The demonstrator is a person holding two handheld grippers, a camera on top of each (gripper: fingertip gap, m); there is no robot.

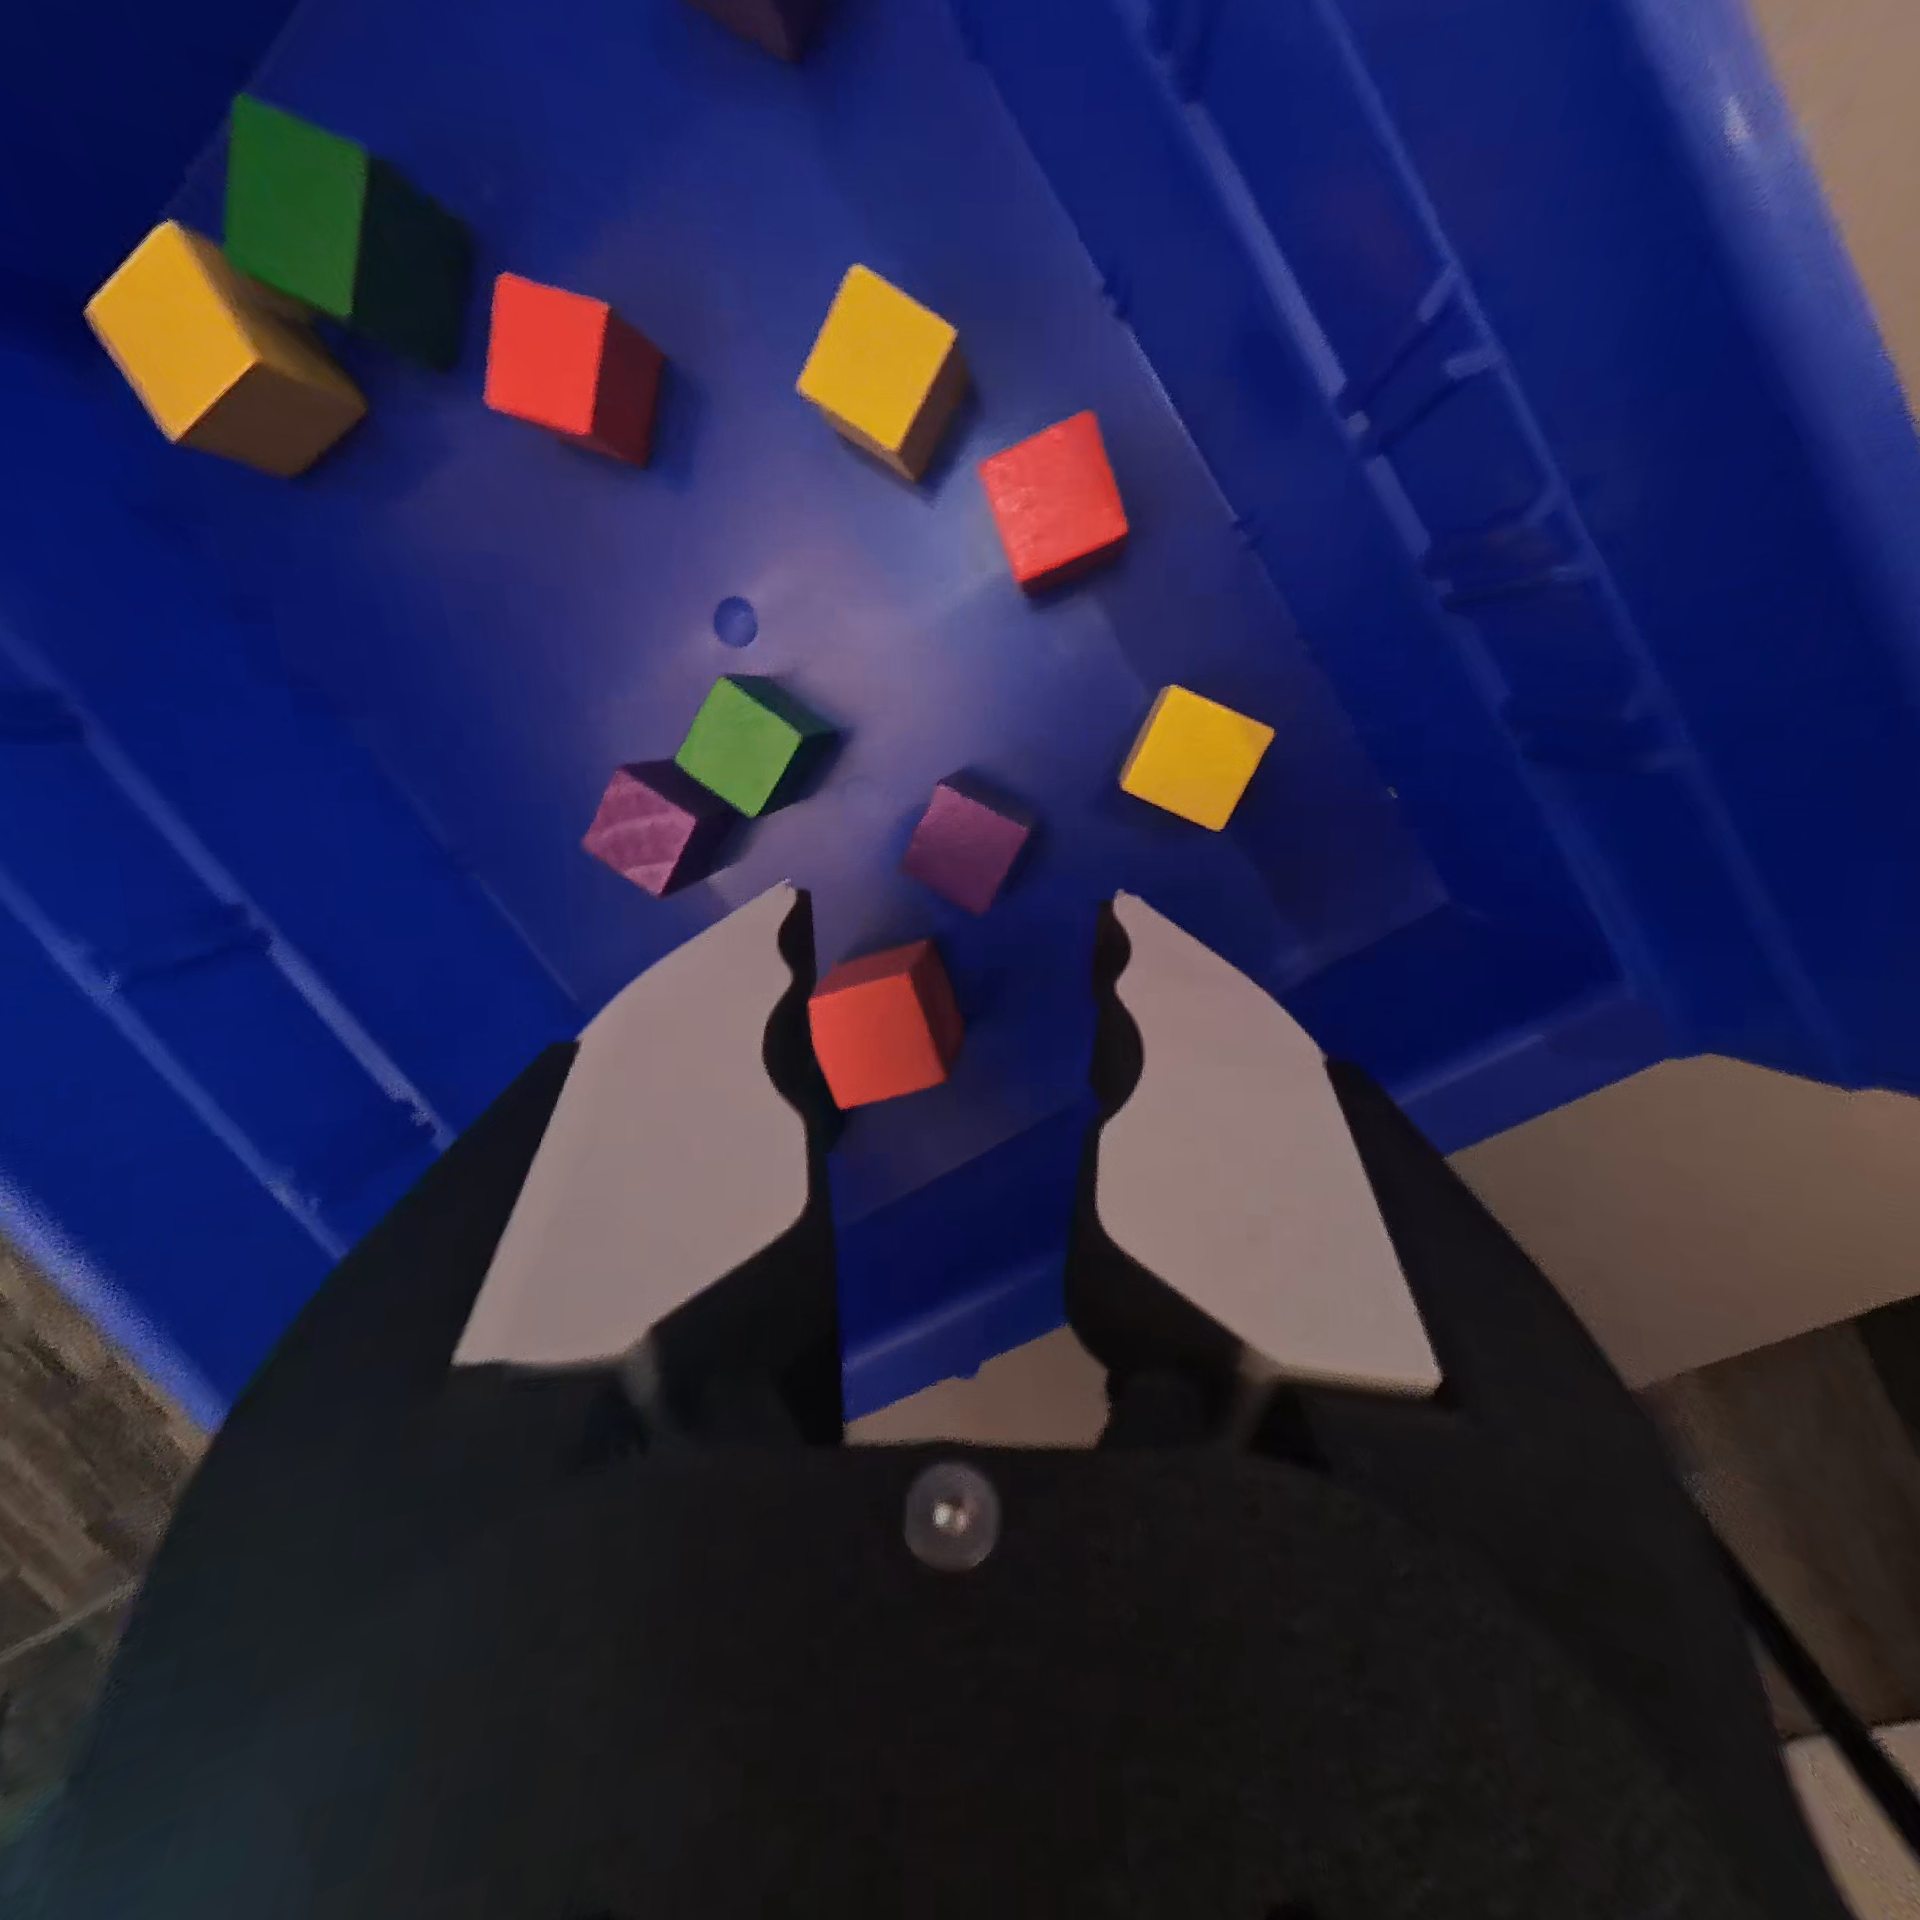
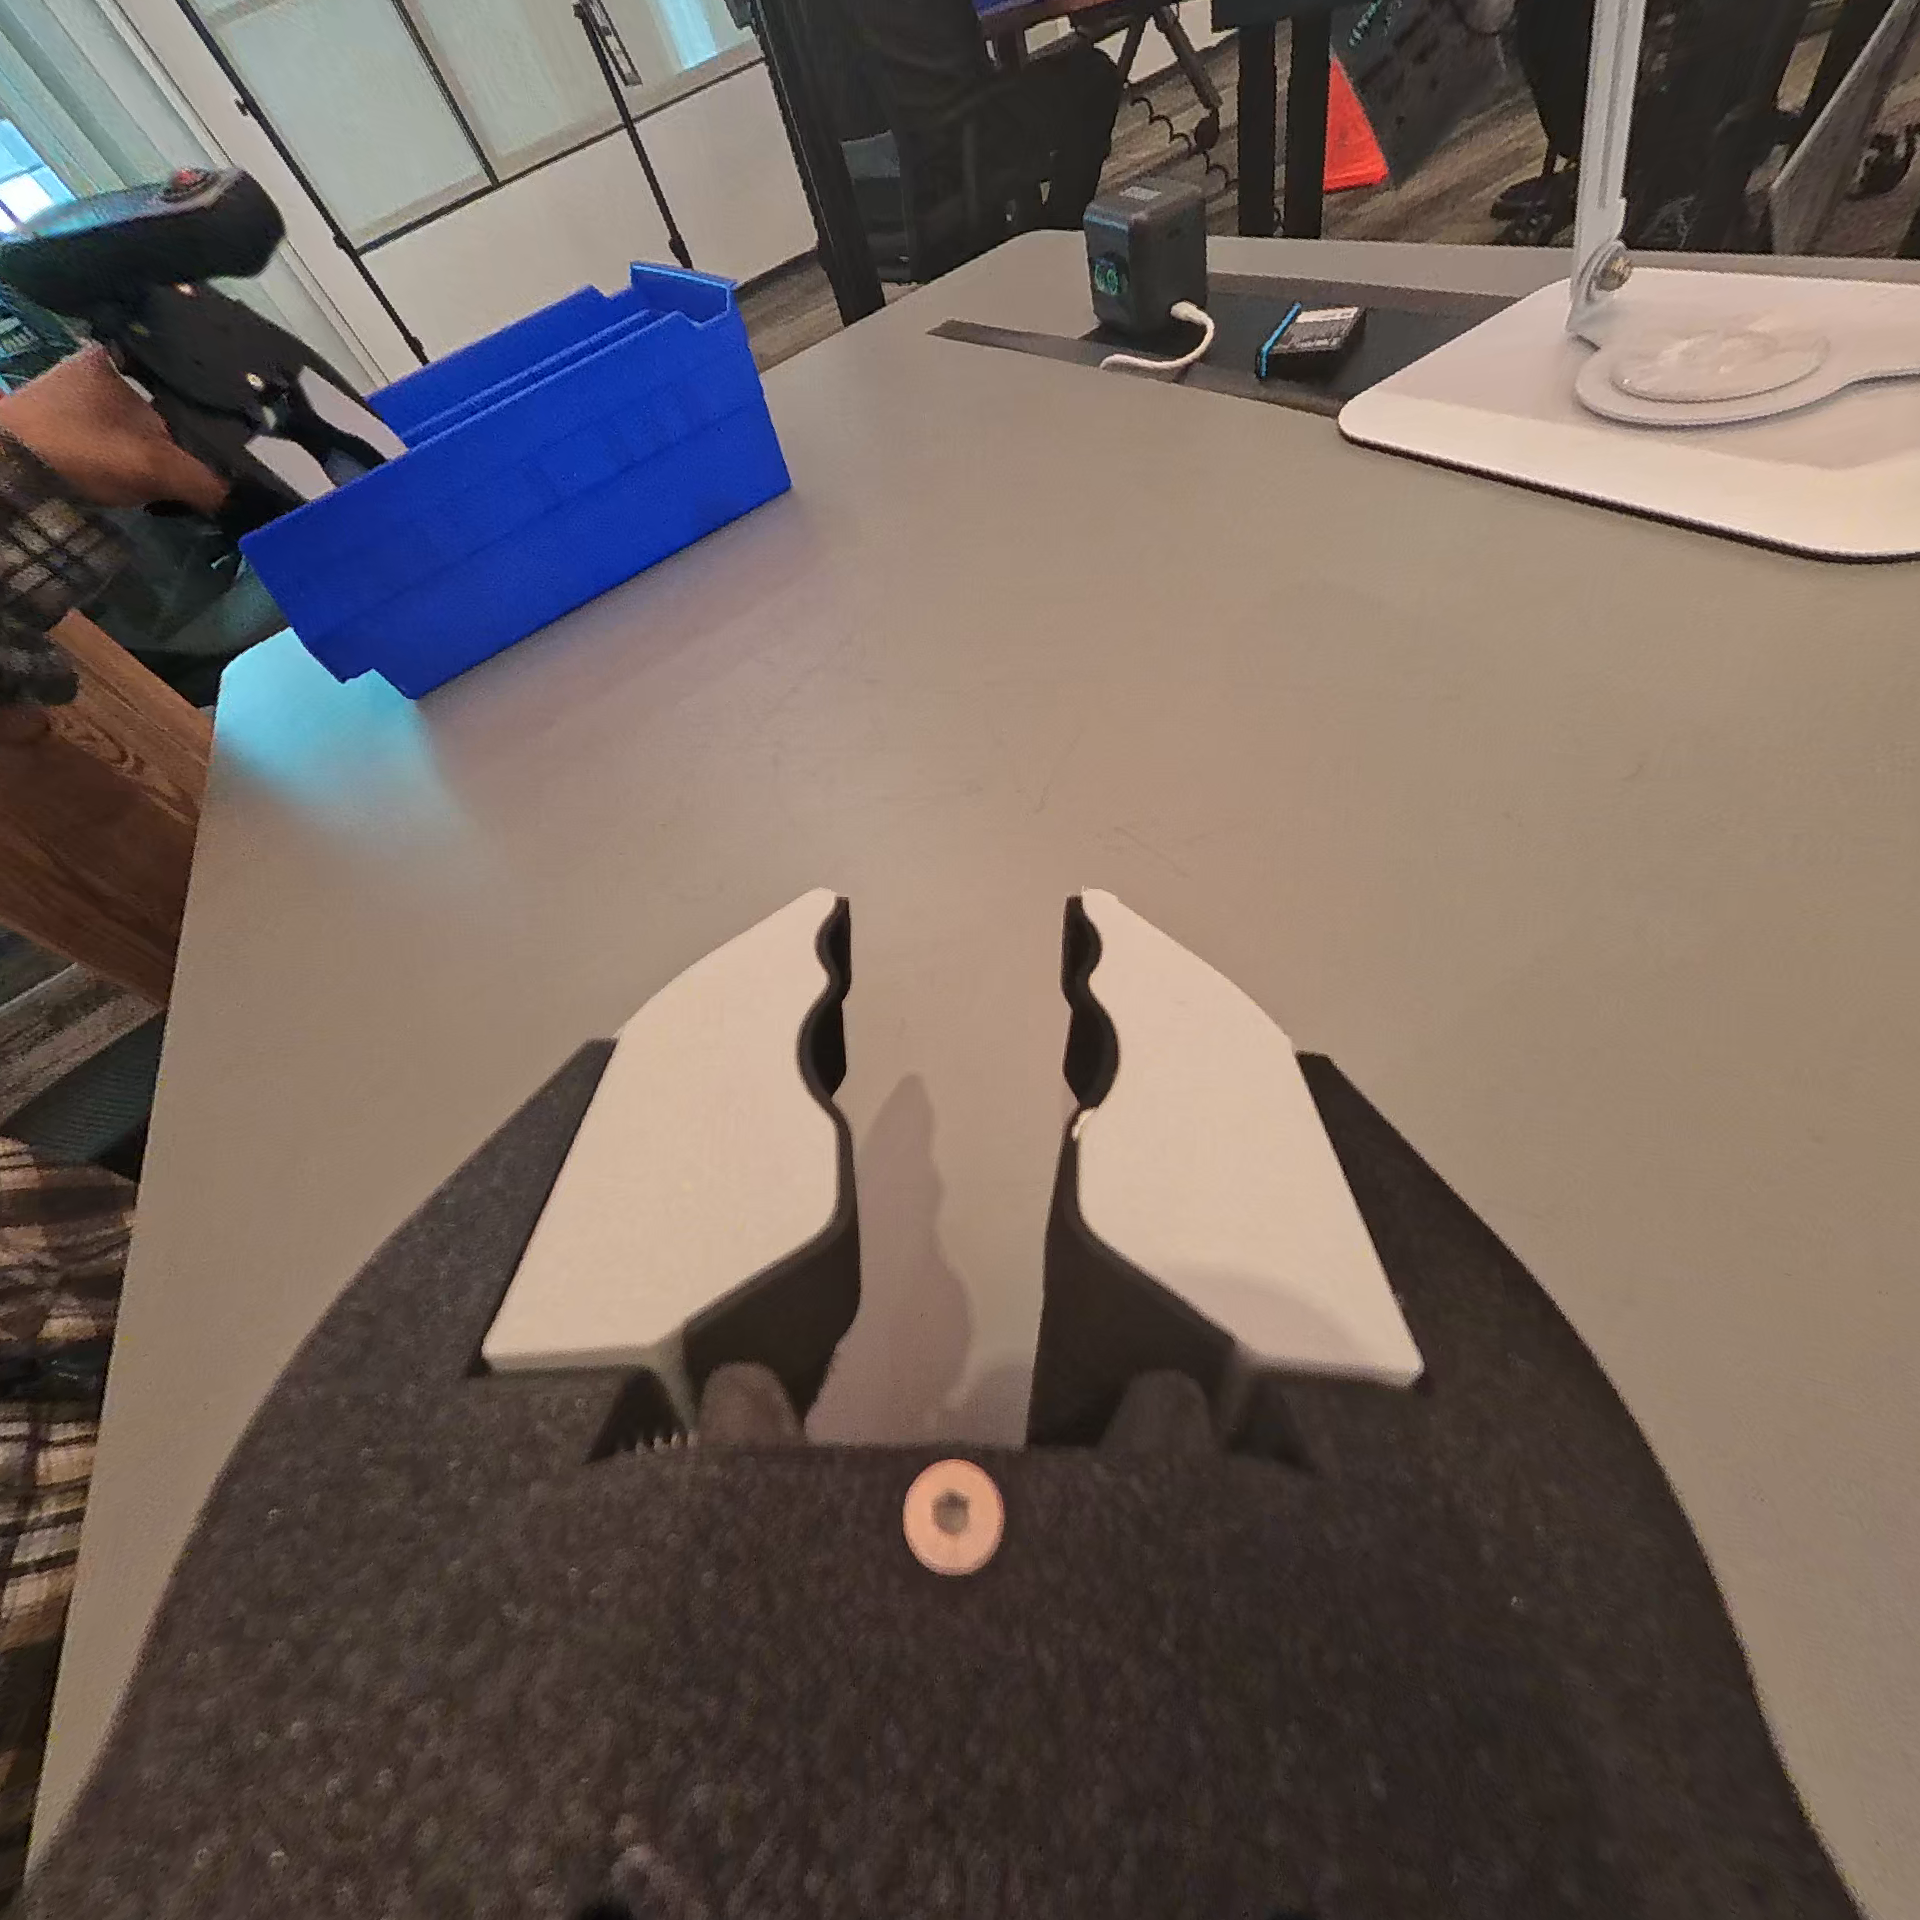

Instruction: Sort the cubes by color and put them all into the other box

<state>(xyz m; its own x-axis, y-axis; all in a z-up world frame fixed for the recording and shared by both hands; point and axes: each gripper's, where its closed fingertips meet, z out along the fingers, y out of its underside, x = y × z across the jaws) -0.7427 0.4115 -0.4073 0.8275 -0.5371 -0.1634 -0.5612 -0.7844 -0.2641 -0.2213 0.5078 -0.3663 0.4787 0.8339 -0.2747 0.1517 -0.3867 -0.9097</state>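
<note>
- The left gripper (image 1: 951, 899) is hanging over the blue box (image 1: 1507, 436), jaws spread wide and holding nothing, framing a red cube (image 1: 883, 1023) near the closest wall.
- It is needing a straight drop, clear of the purple cube (image 1: 966, 842) just beyond.
- The right gripper (image 2: 956, 904) is idling half-open and empty above the grey table (image 2: 1247, 727).
- The second box is nowhere showing, and the picture is blurring.
</note>
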